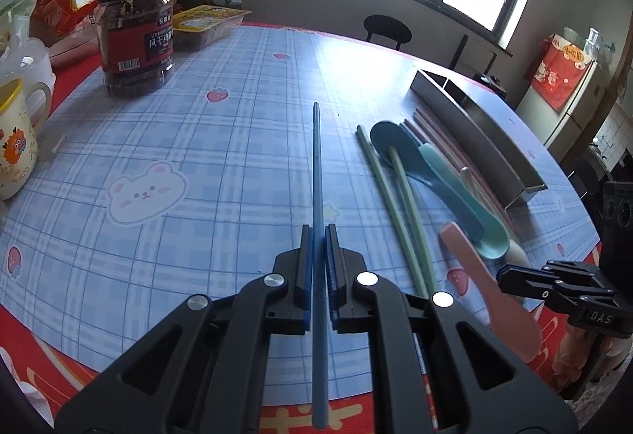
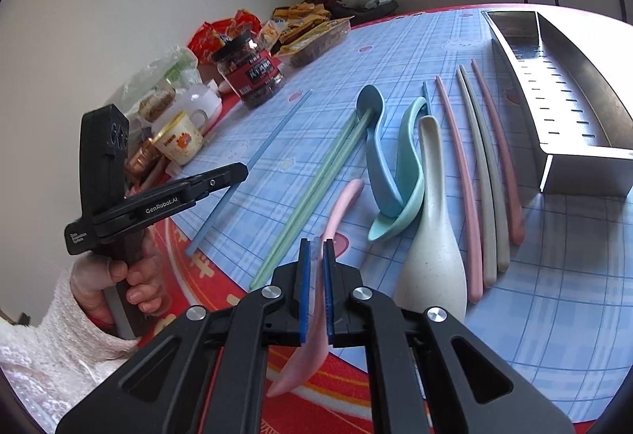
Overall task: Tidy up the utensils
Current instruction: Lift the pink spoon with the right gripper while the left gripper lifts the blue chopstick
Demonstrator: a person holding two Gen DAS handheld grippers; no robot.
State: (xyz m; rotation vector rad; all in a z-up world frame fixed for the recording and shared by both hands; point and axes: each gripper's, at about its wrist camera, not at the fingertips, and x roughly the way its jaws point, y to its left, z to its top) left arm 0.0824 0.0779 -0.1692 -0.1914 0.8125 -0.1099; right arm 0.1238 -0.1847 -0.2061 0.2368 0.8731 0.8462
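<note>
The left gripper [image 1: 316, 232] is pressed together on a blue chopstick [image 1: 316, 173], which runs straight down the middle between its pads, the thin end pointing away over the checked tablecloth [image 1: 198, 141] and the thick end reaching back under the gripper. The right gripper [image 2: 316, 248] pinches a pink spoon [image 2: 316, 315] by its handle, the bowl hanging back toward the camera and the handle tip curving forward above the cloth. In the right wrist view a hand [image 2: 118, 275] in a white fuzzy sleeve [image 2: 47, 347] holds the left gripper from below, its fingers angled down toward the table. Just beyond lie two green chopsticks [image 2: 316, 196] side by side, their far ends resting in a blue spoon [image 2: 376, 157], which nests with a teal spoon [image 2: 407, 173] and touches a cream spoon [image 2: 431, 236]. To the right lie pink and grey chopsticks [image 2: 478, 173]. Farther right stands a metal tray [image 2: 585, 133] with slots in its floor and a divider; its visible compartments hold nothing. At the far edge stand a mug [image 2: 182, 141], a dark-lidded jar [image 2: 253, 74] and snack packets [image 2: 308, 26].
</note>
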